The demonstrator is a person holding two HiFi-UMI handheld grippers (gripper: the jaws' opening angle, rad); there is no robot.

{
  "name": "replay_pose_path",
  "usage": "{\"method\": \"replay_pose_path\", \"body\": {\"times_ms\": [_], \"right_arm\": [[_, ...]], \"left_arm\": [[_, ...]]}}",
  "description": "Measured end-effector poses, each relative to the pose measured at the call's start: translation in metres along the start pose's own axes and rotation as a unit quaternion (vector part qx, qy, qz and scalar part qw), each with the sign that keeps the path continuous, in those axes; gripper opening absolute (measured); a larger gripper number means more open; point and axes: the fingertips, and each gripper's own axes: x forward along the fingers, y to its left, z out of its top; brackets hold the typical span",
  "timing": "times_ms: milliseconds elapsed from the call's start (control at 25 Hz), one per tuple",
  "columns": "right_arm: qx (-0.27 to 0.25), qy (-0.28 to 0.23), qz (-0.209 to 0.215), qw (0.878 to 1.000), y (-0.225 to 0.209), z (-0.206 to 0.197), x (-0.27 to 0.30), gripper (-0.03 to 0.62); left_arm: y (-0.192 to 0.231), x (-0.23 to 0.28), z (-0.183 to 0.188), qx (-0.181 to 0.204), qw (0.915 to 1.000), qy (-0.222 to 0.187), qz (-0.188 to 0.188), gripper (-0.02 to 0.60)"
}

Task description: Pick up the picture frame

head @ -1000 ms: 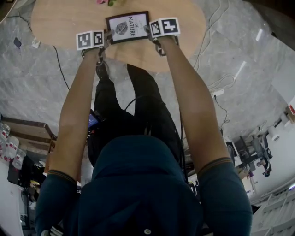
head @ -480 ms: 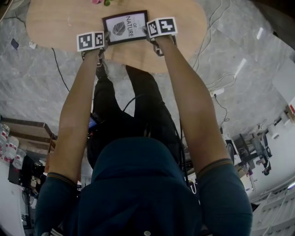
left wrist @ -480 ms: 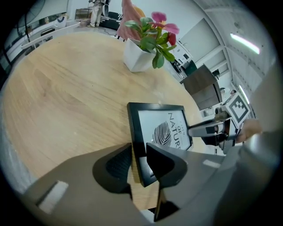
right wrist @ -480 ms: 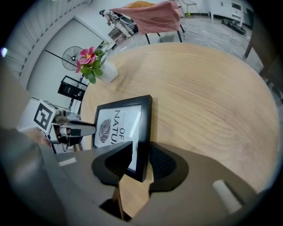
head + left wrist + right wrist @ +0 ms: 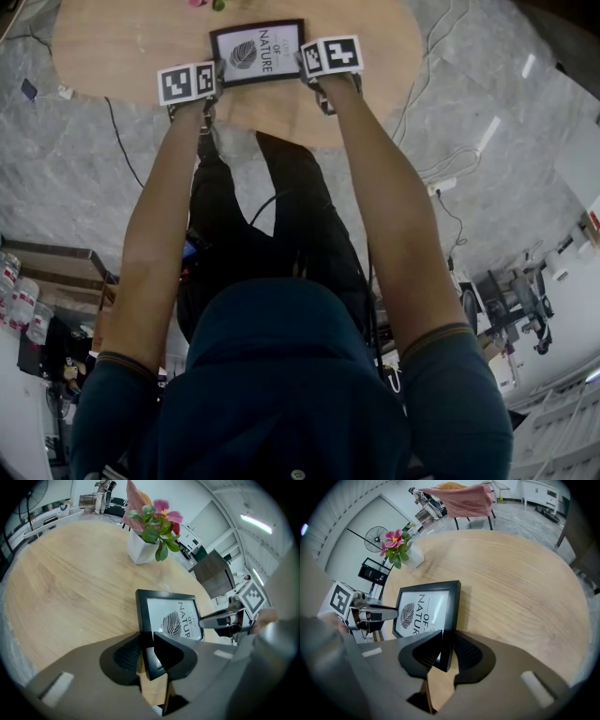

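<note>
Frame [image 5: 258, 53] lies flat on the table [image 5: 112, 47], print up, on your side of it. That's why both arms reach out and come at it steeply from above.

Nearest you, the left gripper [image 5: 147, 644] straddles the frame's left border close to the near corner. Its jaws have just been closing and now stand narrow, one pad outside the edge and one over the glass. They look to be pinching the border.

The right gripper [image 5: 446, 651] mirrors that on the right border. It has also just been closing, and the border fills its gap, so I read that as a grip too.

Reason for the setup, as I judge it: the border is the only part thick enough to pinch. Two grips on opposite sides keep a flat, glazed thing level, w/ no twist on one corner. Both grips sit near the bottom corners, so the far edge may droop on the lift. Keep both hands rising together.

Further out, the frame's far edge is free, w/ bare wood beyond it. The flower pot [image 5: 140, 552] stands past the far left corner, near but apart. A straight-up lift should clear it.
</note>
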Motion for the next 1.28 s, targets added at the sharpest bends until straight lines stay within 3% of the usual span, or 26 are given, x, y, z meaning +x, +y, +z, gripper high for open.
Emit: {"method": "replay_pose_path", "body": {"times_ms": [840, 1280], "right_arm": [[-0.016, -0.123, -0.037, 0.992, 0.048, 0.059, -0.092, 0.092], [-0.031, -0.22, -0.055, 0.974, 0.1, 0.085, -0.182, 0.092]], "left_arm": [[-0.03, -0.099, 0.083, 0.068, 0.993, -0.096, 0.005, 0.077], [-0.061, -0.196, 0.128, 0.125, 0.9763, -0.177, -0.005, 0.075]]}}
